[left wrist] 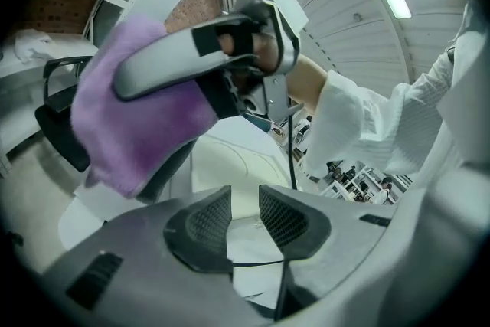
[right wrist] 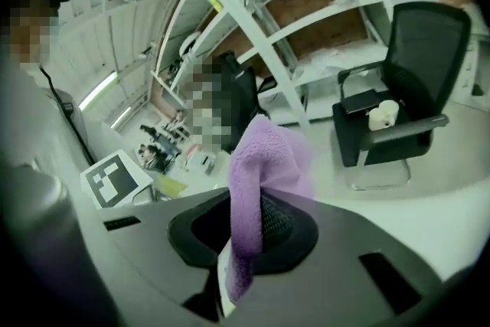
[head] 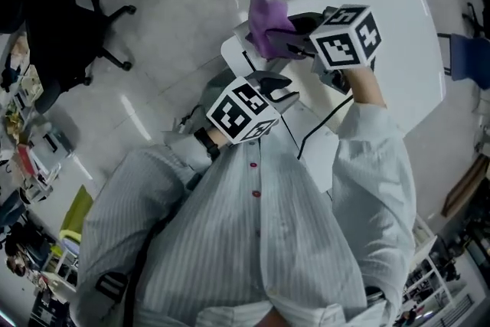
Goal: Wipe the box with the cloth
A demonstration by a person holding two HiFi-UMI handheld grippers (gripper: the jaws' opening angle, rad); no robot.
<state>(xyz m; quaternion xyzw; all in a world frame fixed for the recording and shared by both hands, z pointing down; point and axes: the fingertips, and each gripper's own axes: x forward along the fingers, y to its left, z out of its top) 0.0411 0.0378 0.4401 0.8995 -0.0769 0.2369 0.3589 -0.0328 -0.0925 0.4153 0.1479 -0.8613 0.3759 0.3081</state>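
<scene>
Right gripper: its jaws are closed on the purple cloth. The cloth is pinched between the two black pads.
Cloth: soft and fuzzy. One end sticks up past the jaws and the other end hangs down below them. In the head view it is held in the air over the left end of the white desk.
Left gripper: its jaws are a little bit apart, with a thin gap. Nothing is between them. You can see the white desk and a thin black cable through the gap.
Where the grippers are: both are held up in front of the person. The left one is nearer the person's body and the right one is farther out, just above it in the head view. The left gripper looks right at the right gripper and the cloth.
Marker cubes: a black and white cube sits on each gripper, one on the right and one on the left.
Box: I cannot tell which thing it is. Only white shapes show under the grippers.
Person: wears a pale striped shirt with long sleeves.
Chair: a black office chair stands on the floor past the cloth, well apart from it.
</scene>
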